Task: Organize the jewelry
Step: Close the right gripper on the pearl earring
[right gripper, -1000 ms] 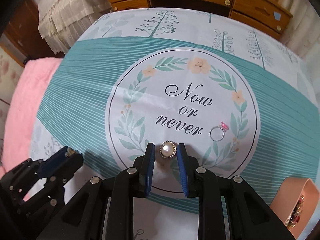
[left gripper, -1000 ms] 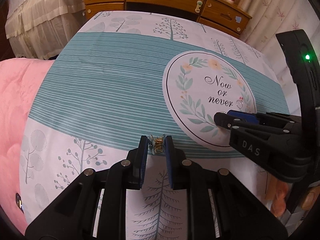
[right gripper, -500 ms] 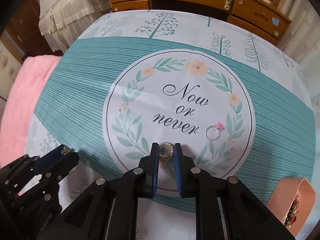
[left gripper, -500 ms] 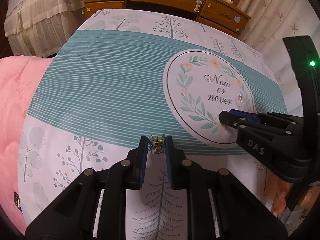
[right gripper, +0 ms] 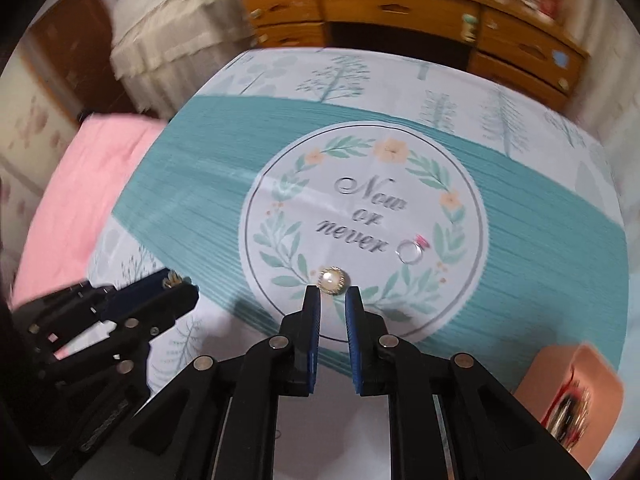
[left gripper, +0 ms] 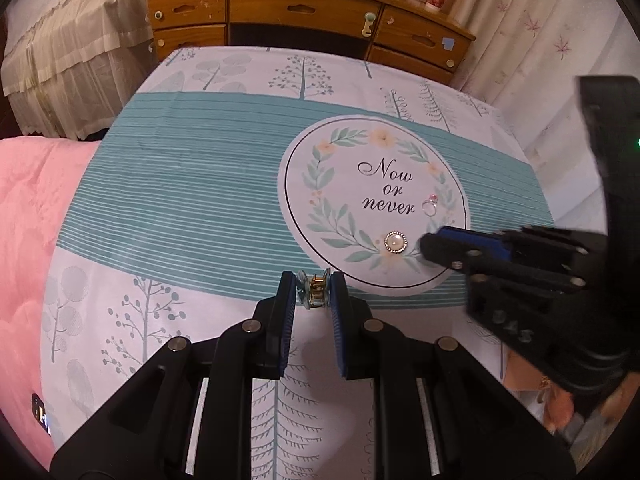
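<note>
My left gripper (left gripper: 313, 289) is shut on a small gold and pale-blue hair clip (left gripper: 314, 292), held above the cloth; it also shows in the right wrist view (right gripper: 176, 280). A round pearl brooch (left gripper: 395, 242) lies on the white printed circle, also seen in the right wrist view (right gripper: 331, 279). My right gripper (right gripper: 332, 299) is just behind the brooch, jaws slightly apart and empty; in the left wrist view it (left gripper: 430, 246) is right of the brooch. A silver ring with a pink stone (right gripper: 412, 250) lies further right, also in the left wrist view (left gripper: 430, 206).
A pink jewelry box (right gripper: 572, 392) with several pieces inside stands at the near right. The teal and white tablecloth (left gripper: 192, 184) covers the table. A pink blanket (left gripper: 28, 216) lies left. A wooden dresser (left gripper: 304, 12) stands behind.
My right gripper closed around the pearl brooch, then opened and drew back, leaving the brooch on the cloth. My left gripper still holds the hair clip and has risen slightly.
</note>
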`<state>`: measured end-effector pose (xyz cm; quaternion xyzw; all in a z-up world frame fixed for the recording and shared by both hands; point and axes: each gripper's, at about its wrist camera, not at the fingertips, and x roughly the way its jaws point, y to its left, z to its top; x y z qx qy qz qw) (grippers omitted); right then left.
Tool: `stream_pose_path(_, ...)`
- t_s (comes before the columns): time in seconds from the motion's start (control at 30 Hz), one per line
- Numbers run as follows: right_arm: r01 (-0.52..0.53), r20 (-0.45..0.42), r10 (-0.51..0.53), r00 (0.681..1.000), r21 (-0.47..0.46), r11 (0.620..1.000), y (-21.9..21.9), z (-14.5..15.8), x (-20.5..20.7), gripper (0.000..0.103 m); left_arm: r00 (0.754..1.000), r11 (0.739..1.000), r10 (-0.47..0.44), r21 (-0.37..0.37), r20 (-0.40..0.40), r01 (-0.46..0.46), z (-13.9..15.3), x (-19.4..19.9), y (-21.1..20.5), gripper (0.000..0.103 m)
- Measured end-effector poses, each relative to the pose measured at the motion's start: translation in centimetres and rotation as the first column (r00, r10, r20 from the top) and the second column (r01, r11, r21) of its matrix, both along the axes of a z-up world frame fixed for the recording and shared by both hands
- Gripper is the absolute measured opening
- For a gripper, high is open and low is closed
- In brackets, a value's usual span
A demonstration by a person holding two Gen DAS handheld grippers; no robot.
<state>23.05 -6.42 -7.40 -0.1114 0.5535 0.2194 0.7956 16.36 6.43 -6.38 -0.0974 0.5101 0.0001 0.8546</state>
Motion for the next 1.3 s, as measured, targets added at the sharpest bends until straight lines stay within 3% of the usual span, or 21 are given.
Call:
stream_pose_path(0.1, -0.133, -0.004, 0.133, 0.991, -0.057, 0.989, 1.3, -0.6, 0.2, 0.014, 1.000, 1.000, 0.017, 0.002, 0.000, -0.017, 0.2, -0.4, 0.5, 0.015)
stream_pose_path(0.3, -0.356, -0.004, 0.358, 0.934, -0.122, 0.927, 1.9, -2.2, 0.3, 0.015, 0.998, 0.999, 0.052, 0.007, -0.026, -0.052, -0.5, -0.9, 2.0, 0.015)
stream_pose_path(0.37, -0.397, 0.003, 0.400, 0.916, -0.116, 0.910, 1.7, -2.3, 0.3, 0.022, 0.998, 0.998, 0.058, 0.006, -0.032, -0.057, -0.8, -1.0, 2.3, 0.015)
stream_pose_path(0.43, -0.428, 0.026, 0.434, 0.901, -0.116, 0.896, 1.6, -2.4, 0.1, 0.038, 0.997, 0.998, 0.062, 0.002, -0.038, -0.062, -1.1, -0.9, 2.5, 0.015)
stream_pose_path(0.5, -0.451, 0.046, 0.461, 0.886, -0.136, 0.882, 1.6, -2.7, 0.0, 0.041, 0.997, 0.998, 0.060, -0.003, -0.042, -0.061, -1.4, -0.7, 2.4, 0.015)
stream_pose_path(0.77, -0.534, 0.061, 0.548, 0.834, -0.161, 0.830, 2.0, -4.2, 0.2, 0.041, 0.998, 0.999, 0.036, -0.033, -0.050, -0.038, -2.5, 0.1, 2.0, 0.015)
stream_pose_path(0.9, -0.538, 0.055, 0.547, 0.835, -0.122, 0.834, 2.0, -4.4, 0.7, 0.040, 0.998, 0.998, 0.028, -0.054, -0.054, -0.031, -3.0, 0.5, 2.0, 0.015)
stream_pose_path(1.3, -0.573, 0.080, 0.585, 0.807, -0.128, 0.809, 2.4, -4.5, -0.7, 0.017, 0.998, 0.996, 0.018, -0.086, -0.061, -0.024, -3.8, 1.1, 2.4, 0.015)
